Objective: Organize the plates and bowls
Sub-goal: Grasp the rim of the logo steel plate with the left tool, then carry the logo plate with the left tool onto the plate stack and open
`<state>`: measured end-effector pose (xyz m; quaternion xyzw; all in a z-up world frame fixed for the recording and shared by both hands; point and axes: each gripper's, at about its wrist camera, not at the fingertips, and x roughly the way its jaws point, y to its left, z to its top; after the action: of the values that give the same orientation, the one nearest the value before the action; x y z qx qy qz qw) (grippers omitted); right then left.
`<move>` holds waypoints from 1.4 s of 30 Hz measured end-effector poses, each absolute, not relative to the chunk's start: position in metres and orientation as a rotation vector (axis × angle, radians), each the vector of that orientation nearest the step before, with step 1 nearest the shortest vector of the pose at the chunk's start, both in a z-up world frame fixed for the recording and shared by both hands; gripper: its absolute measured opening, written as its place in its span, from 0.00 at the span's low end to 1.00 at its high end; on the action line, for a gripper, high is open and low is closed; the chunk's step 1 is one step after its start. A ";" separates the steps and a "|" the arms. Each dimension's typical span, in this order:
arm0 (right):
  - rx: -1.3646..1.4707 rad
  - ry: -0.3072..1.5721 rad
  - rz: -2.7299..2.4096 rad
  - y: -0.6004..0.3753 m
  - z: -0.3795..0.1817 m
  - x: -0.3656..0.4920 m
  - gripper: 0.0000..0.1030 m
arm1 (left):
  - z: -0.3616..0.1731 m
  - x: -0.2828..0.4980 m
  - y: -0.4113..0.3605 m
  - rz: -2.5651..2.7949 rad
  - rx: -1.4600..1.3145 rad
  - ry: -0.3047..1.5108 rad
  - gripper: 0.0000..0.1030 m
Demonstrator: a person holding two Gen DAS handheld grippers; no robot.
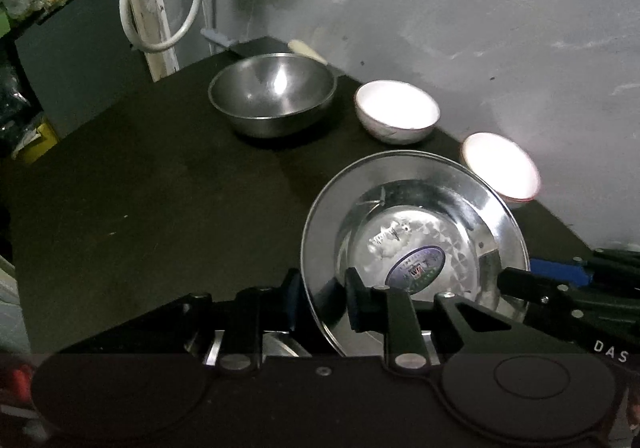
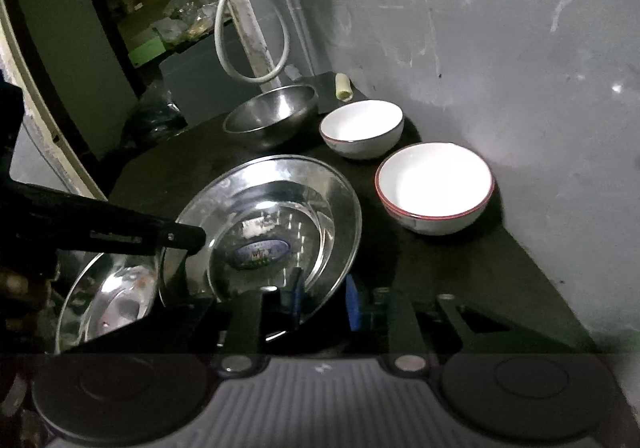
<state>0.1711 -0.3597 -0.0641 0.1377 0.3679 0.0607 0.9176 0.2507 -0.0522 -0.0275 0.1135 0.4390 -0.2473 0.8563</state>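
Observation:
A shiny steel plate (image 1: 424, 208) with a blue sticker is held tilted above the dark table. My left gripper (image 1: 324, 300) is shut on its near-left rim. My right gripper (image 2: 324, 296) is shut on the opposite rim of the same plate (image 2: 280, 192); its fingers also show in the left wrist view (image 1: 520, 280). A second steel plate (image 2: 108, 300) lies lower left. A steel bowl (image 1: 272, 96) and two white bowls (image 1: 396, 110) (image 1: 500, 166) stand along the wall; they show in the right wrist view too (image 2: 272, 114) (image 2: 362, 126) (image 2: 436, 184).
The dark table (image 1: 140, 188) meets a grey wall (image 1: 480, 28) at the back and right. A white hose (image 1: 160, 8) hangs at the back corner. A cream-handled tool (image 2: 344, 86) lies behind the bowls. Cluttered shelves (image 2: 172, 20) stand at left.

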 end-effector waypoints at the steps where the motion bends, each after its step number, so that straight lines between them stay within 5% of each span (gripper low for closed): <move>1: 0.278 0.753 0.129 -0.359 -0.060 0.166 0.24 | -0.024 0.244 -0.050 -0.516 0.232 0.914 0.23; 23: 0.138 0.827 0.270 -0.326 -0.014 0.101 0.24 | -0.002 0.126 0.013 -0.398 0.030 0.910 0.24; 42: 0.003 0.847 0.513 -0.236 -0.015 0.162 0.24 | -0.015 0.145 0.090 -0.102 -0.068 0.933 0.26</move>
<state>0.1618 -0.2364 -0.0154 0.0017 0.4065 0.2461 0.8799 0.1445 0.0899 -0.0151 -0.0326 0.4493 -0.0493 0.8914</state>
